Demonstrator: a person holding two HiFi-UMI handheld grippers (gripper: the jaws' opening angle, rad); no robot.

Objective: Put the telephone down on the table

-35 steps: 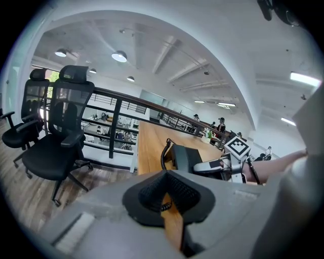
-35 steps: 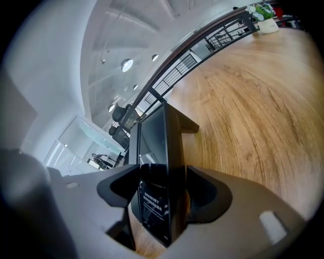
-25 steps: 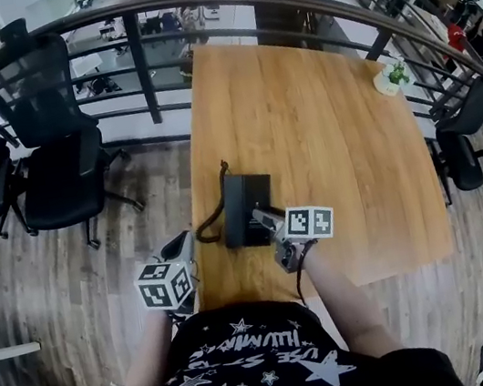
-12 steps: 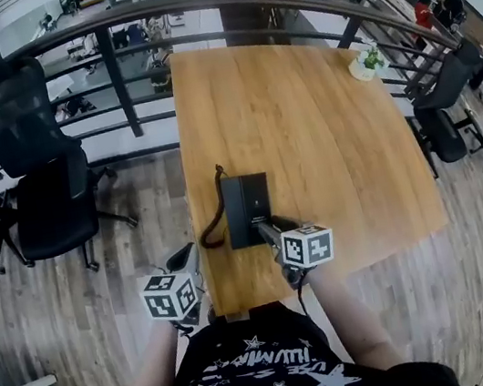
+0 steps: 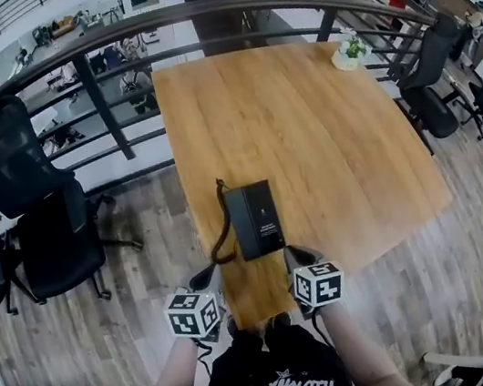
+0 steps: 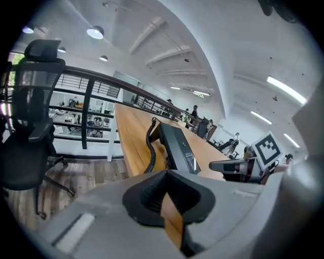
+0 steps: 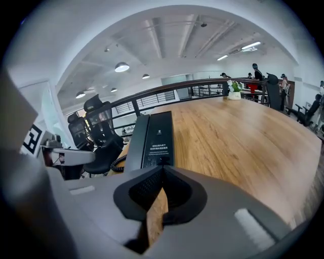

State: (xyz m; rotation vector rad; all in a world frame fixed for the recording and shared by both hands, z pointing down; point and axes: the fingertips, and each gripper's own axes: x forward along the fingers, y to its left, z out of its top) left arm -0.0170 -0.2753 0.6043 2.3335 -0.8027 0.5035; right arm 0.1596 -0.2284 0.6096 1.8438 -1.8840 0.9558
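A black phone (image 5: 255, 220) lies flat on the near left part of the wooden surface (image 5: 304, 130), its long side running near to far. Its coiled cord (image 5: 221, 228) leaves the far left corner and loops along the surface's left edge. The right gripper (image 5: 295, 256) sits at the near edge, fingers just beside the phone's near right corner. The left gripper (image 5: 207, 281) is near the surface's near left corner, apart from the phone. A small plant (image 5: 350, 50) stands at the far right corner. A dark railing (image 5: 103, 110) curves round the far side. Black chairs (image 5: 55, 239) stand left on the plank floor (image 5: 139, 242).
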